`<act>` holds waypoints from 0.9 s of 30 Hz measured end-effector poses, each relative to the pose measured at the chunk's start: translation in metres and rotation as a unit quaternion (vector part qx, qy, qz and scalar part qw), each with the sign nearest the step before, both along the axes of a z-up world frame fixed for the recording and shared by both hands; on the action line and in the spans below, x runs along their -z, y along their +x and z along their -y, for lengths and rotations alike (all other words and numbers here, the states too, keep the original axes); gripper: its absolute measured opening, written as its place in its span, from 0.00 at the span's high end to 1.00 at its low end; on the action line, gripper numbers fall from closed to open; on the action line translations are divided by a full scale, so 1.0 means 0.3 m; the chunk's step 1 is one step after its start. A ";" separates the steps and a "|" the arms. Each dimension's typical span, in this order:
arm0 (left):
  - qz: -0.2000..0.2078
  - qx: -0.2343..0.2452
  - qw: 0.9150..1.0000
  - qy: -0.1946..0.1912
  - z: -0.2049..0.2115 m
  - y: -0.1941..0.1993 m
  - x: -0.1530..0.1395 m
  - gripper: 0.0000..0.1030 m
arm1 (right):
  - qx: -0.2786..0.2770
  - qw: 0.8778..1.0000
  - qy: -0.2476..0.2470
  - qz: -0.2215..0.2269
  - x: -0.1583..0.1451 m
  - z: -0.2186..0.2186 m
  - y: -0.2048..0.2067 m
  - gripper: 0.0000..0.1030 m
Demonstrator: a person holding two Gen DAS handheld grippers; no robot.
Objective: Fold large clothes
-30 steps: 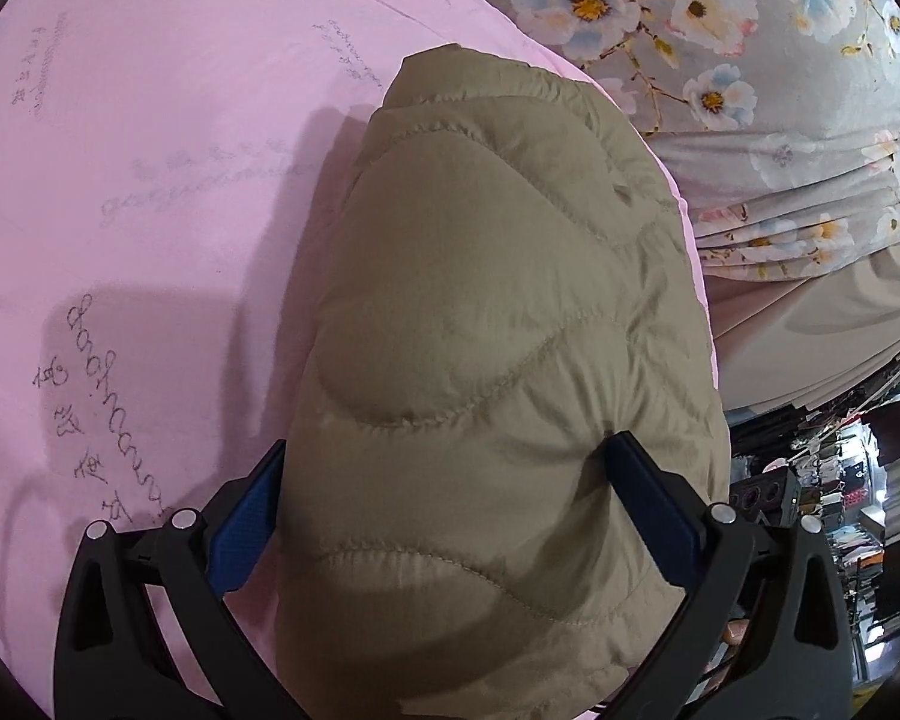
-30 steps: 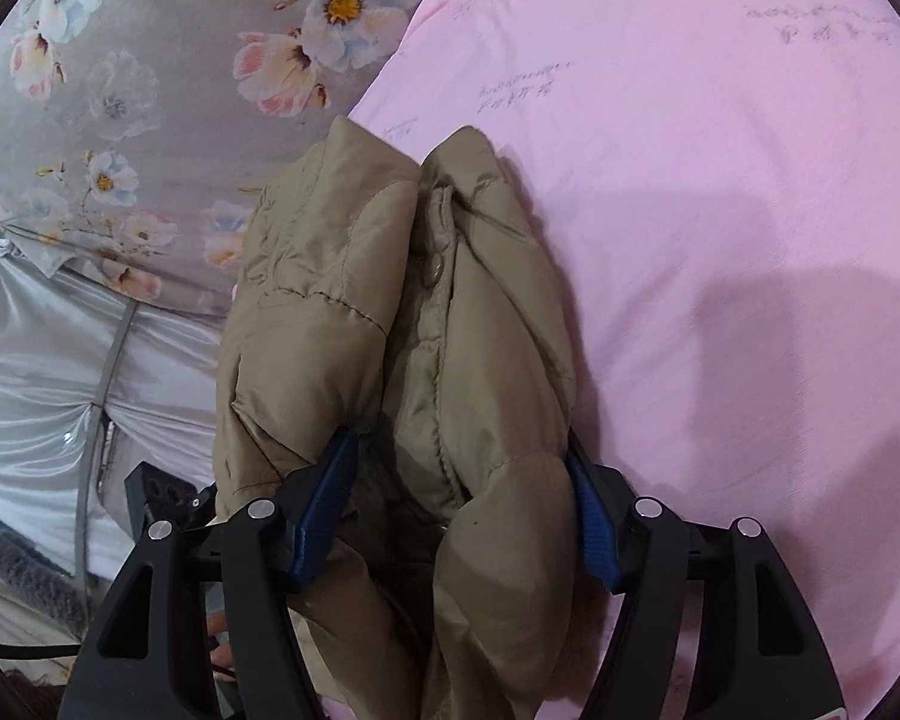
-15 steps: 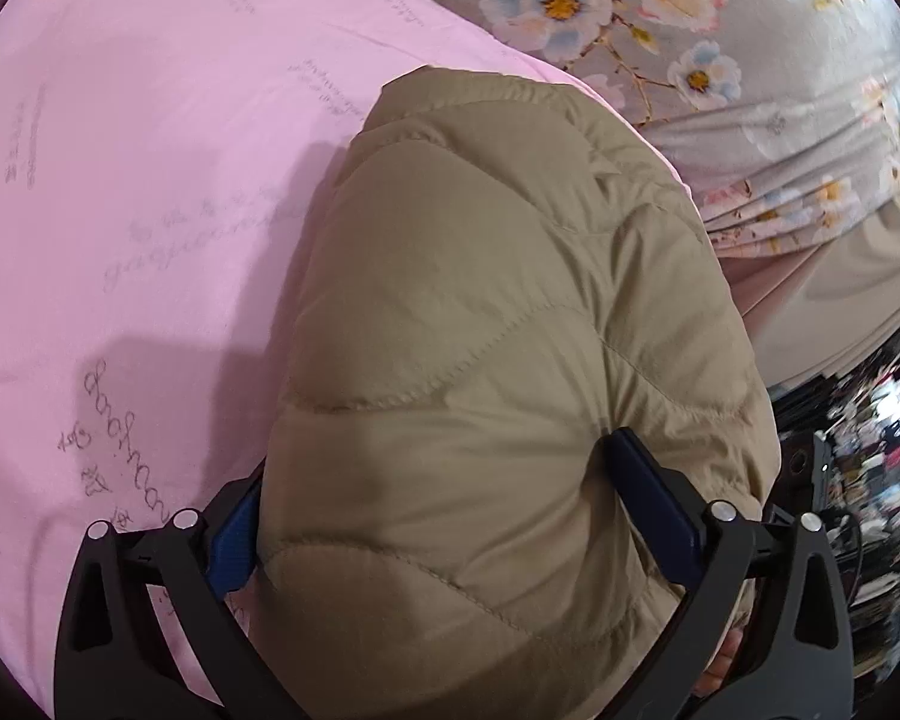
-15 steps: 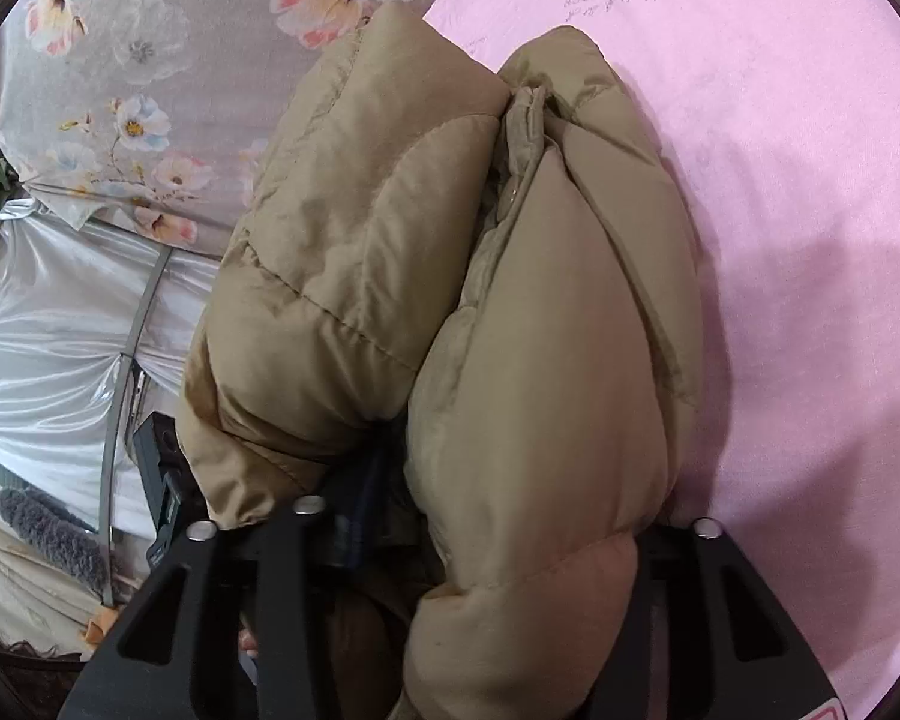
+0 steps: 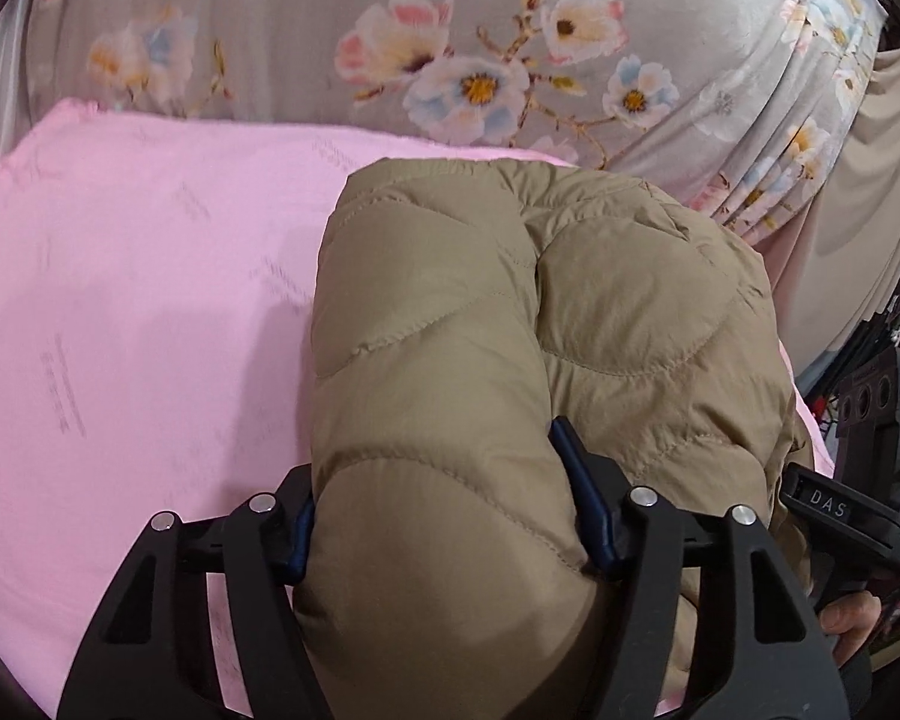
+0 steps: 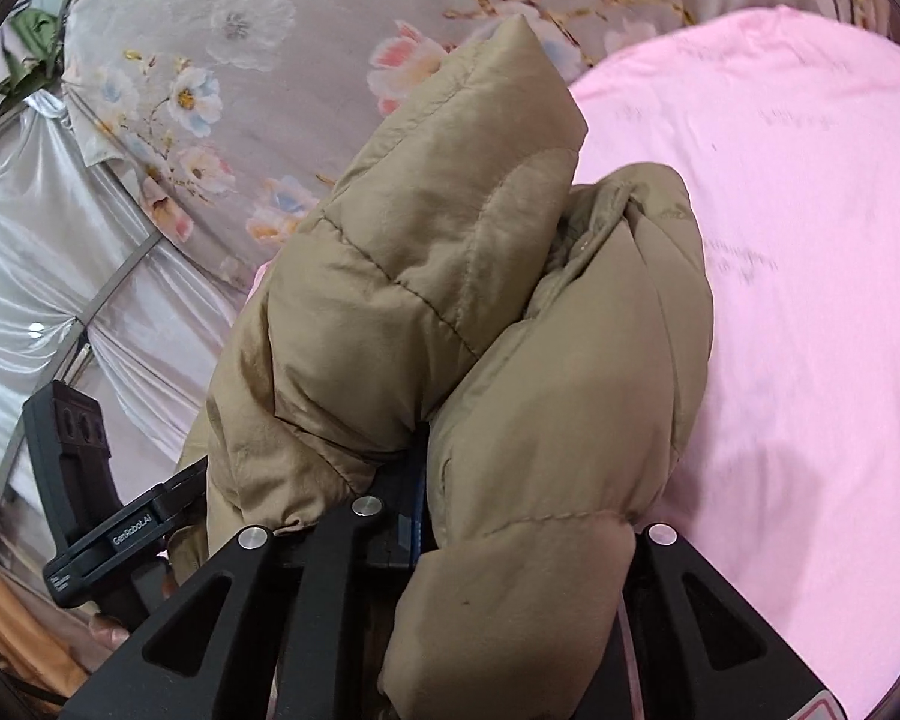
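Note:
A tan quilted puffer jacket [image 5: 510, 324] is bunched up above the pink sheet [image 5: 126, 312]. My left gripper [image 5: 444, 516] is closing on a thick padded fold of it, and the blue pads [image 5: 582, 504] dig into the fabric on both sides. In the right wrist view the jacket [image 6: 450, 300] bulges out over my right gripper [image 6: 522, 528], whose jaws are closing on a bundle of its layers. Only one blue pad [image 6: 417, 516] shows; the other finger is hidden under the cloth.
A grey floral cloth [image 5: 480, 60] hangs behind the pink sheet. Silvery draped fabric [image 6: 42, 252] lies at the left of the right wrist view. The other gripper's black body [image 5: 840, 504] and a hand [image 5: 846, 630] are close at the right. The left gripper's body [image 6: 114, 534] is at the lower left.
Both grippers have closed in on the jacket and lifted it off the pink sheet, rolling as they rose. The jacket now fills more of both views, and the floral cloth has come into sight.

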State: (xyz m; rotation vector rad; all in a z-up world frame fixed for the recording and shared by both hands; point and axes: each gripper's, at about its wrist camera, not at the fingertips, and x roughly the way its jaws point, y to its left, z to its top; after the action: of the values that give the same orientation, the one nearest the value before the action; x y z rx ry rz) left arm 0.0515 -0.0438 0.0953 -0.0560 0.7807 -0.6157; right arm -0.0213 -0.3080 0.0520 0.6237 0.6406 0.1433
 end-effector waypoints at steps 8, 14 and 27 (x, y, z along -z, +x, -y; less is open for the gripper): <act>0.060 -0.018 0.998 0.005 -0.007 0.160 -0.072 0.40 | -0.006 0.998 -0.035 0.045 -0.094 -0.021 0.216 0.83; 0.090 -0.035 0.995 0.016 -0.025 0.318 -0.069 0.41 | -0.014 0.996 -0.061 0.056 -0.119 -0.083 0.404 0.83; 0.093 -0.056 0.994 0.009 -0.105 0.672 0.074 0.41 | -0.022 0.993 -0.108 0.044 -0.038 -0.246 0.767 0.83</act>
State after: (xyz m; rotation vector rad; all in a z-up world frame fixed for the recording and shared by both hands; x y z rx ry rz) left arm 0.2530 -0.0123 0.0732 -0.0252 0.5987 -0.4987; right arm 0.2087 -0.2341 0.0634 0.3929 0.5751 0.1410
